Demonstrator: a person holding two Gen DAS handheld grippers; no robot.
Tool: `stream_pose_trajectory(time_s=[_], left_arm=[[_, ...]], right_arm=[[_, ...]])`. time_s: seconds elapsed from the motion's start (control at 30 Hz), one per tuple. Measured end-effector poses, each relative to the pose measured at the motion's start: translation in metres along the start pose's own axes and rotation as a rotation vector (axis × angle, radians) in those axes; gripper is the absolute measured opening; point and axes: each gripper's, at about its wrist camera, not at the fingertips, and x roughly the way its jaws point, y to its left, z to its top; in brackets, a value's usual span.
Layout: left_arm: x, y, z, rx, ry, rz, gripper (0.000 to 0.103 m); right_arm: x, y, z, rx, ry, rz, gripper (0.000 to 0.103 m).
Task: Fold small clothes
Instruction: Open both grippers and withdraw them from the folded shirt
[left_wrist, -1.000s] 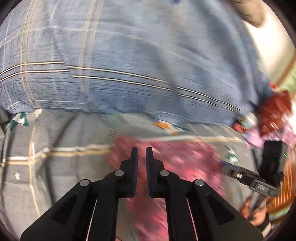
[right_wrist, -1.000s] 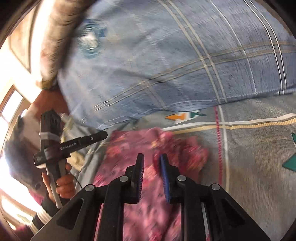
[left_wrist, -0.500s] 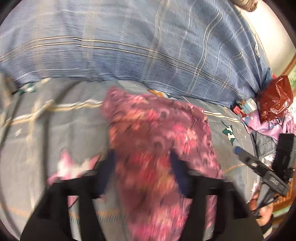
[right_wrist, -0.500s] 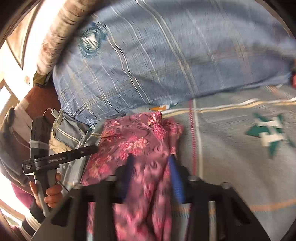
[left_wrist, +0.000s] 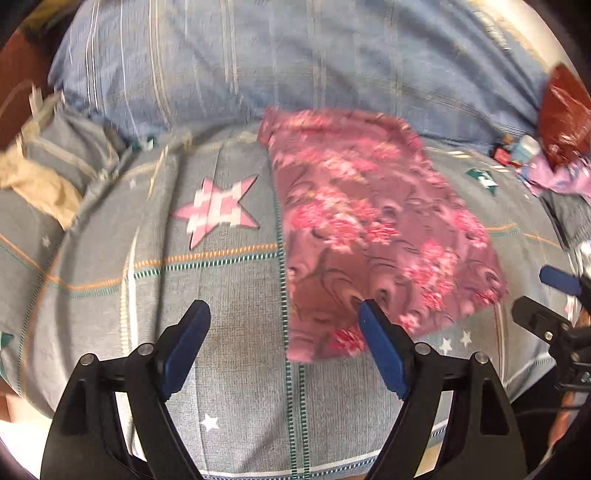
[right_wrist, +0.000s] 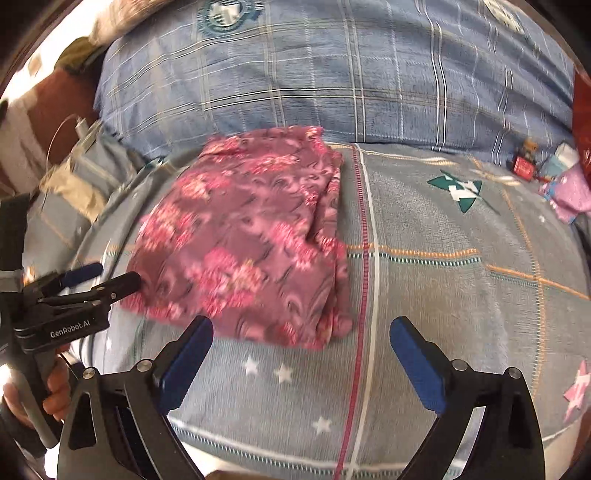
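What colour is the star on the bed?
Pink and white checks on the star, best seen from the left wrist.

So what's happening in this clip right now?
A person with a handheld gripper in each hand is folding small clothes on a bed. A pink floral garment lies folded on the grey patterned bedspread, in front of a blue plaid pillow. The left gripper and right gripper both have their jaws wide open and hold nothing; neither grips the garment.
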Motion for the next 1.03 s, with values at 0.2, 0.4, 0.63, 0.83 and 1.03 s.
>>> stream_pose_trajectory(time_s=[0.2,0.4,0.63,0.83,1.03], left_arm=[[-0.019,-0.002,-0.013,0.038,-0.062,0.038,0.083],[-0.017,-0.013,-0.028,0.106,-0.01,0.037,0.083],[-0.019,-0.023,-0.038,0.119,0.015,-0.01,0.083],[-0.022,-0.034,-0.042,0.163,0.013,-0.059,0.083],[-0.035,-0.048,-0.037,0.213,-0.026,-0.073,0.083]], right_arm=[[-0.02,0.013,-0.01,-0.105,-0.046,-0.143,0.098],[-0.031,0.01,-0.019,-0.143,-0.067,-0.191,0.101],[-0.03,-0.002,-0.034,-0.131,-0.034,-0.2,0.101],[-0.033,-0.013,-0.036,-0.083,-0.032,-0.183,0.101],[-0.032,-0.015,-0.035,-0.079,-0.027,-0.193,0.101]])
